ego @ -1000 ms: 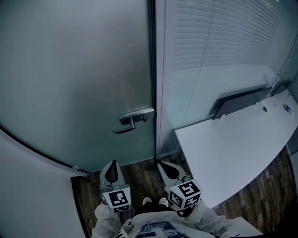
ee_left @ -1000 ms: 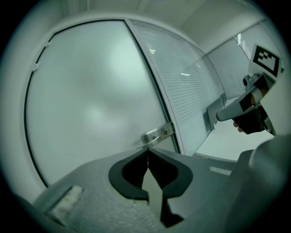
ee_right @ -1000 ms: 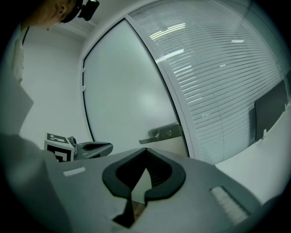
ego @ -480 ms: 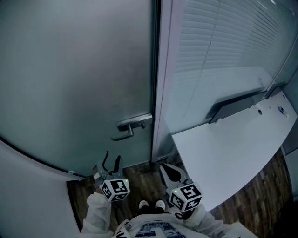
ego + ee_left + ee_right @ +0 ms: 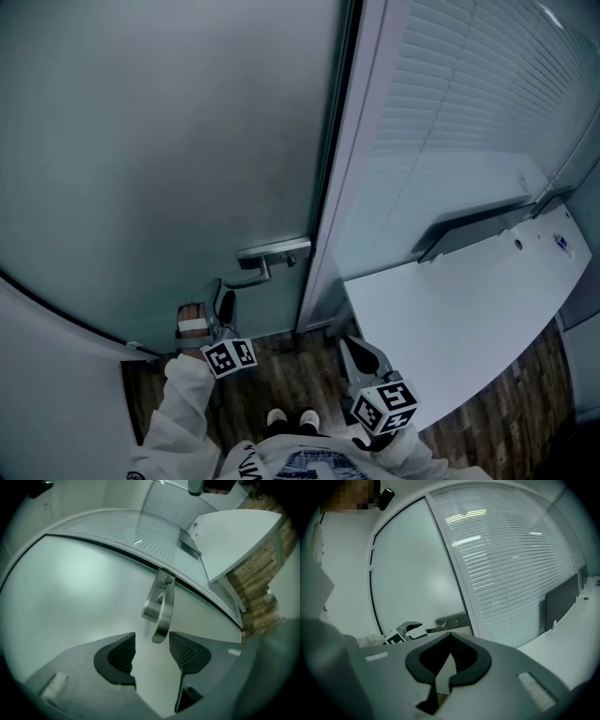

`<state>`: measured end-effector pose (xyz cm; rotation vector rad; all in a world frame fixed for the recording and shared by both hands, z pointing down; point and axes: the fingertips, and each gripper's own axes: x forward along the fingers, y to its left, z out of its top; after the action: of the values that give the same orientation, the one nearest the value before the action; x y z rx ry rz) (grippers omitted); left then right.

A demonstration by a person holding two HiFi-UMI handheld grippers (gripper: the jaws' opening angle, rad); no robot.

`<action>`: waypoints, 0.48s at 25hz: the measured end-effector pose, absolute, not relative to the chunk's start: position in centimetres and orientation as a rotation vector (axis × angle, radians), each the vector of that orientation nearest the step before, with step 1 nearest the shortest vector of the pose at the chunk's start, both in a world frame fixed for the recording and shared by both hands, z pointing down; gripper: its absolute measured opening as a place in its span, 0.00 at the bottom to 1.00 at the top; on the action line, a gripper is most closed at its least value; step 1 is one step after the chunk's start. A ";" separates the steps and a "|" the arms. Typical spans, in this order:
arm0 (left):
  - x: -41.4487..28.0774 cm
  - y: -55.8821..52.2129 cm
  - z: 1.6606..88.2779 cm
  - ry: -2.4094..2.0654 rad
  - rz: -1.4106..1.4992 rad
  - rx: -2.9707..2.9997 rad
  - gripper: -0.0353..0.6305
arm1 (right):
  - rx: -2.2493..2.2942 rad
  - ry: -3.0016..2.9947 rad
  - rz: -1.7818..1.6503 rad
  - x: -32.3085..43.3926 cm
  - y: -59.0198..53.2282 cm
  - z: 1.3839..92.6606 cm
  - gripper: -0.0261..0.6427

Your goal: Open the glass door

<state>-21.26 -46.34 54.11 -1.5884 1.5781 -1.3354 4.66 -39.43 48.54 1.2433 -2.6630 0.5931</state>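
Observation:
A frosted glass door [image 5: 159, 141] stands closed, with a metal lever handle [image 5: 263, 263] near its right edge. My left gripper [image 5: 220, 296], rolled onto its side, is just left of the lever's free end. Its jaws have just been opening and are open. In the left gripper view the handle [image 5: 162, 605] points toward me and its tip reaches the gap between the fingertips of the left gripper [image 5: 152, 649] without touching them. My right gripper [image 5: 362, 356] is lower and to the right, shut and empty. From the right gripper [image 5: 449, 654] I see the left gripper [image 5: 410, 629] at the handle [image 5: 451, 622].
A pale door frame [image 5: 345, 187] separates the door from a glass wall with blinds [image 5: 459, 103]. A white desk [image 5: 469, 309] with a dark panel [image 5: 473, 225] fills the right. A white wall [image 5: 56, 384] is on the left, over dark wooden floor [image 5: 272, 380].
The left gripper went from shut to open, rolled onto its side and moved up and left to the lever's end. The right gripper drifted slightly lower and right.

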 end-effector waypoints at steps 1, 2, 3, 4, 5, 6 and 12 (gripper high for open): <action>-21.2 -46.6 54.5 1.555 -1.353 -1.586 0.40 | 1.245 -2.661 0.591 4.7 -39.5 48.5 0.05; -21.2 -46.8 54.9 1.535 -1.369 -1.585 0.40 | 1.245 -2.659 0.589 4.7 -39.5 48.5 0.05; -21.1 -46.9 55.2 1.521 -1.380 -1.586 0.40 | 1.244 -2.657 0.588 4.7 -39.4 48.5 0.05; -21.1 -47.0 55.4 1.512 -1.387 -1.587 0.40 | 1.243 -2.655 0.589 4.7 -39.4 48.5 0.05; -21.1 -47.1 55.5 1.508 -1.390 -1.586 0.40 | 1.243 -2.653 0.590 4.7 -39.4 48.5 0.05; -21.1 -47.2 55.5 1.508 -1.390 -1.581 0.40 | 1.243 -2.652 0.593 4.7 -39.4 48.6 0.05; -21.0 -47.5 55.3 1.514 -1.384 -1.550 0.26 | 1.246 -2.648 0.595 5.0 -39.4 48.6 0.05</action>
<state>-20.97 -47.48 55.30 -1.5501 1.5140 -1.3841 5.03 -39.36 48.61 1.2460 -2.6476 0.5946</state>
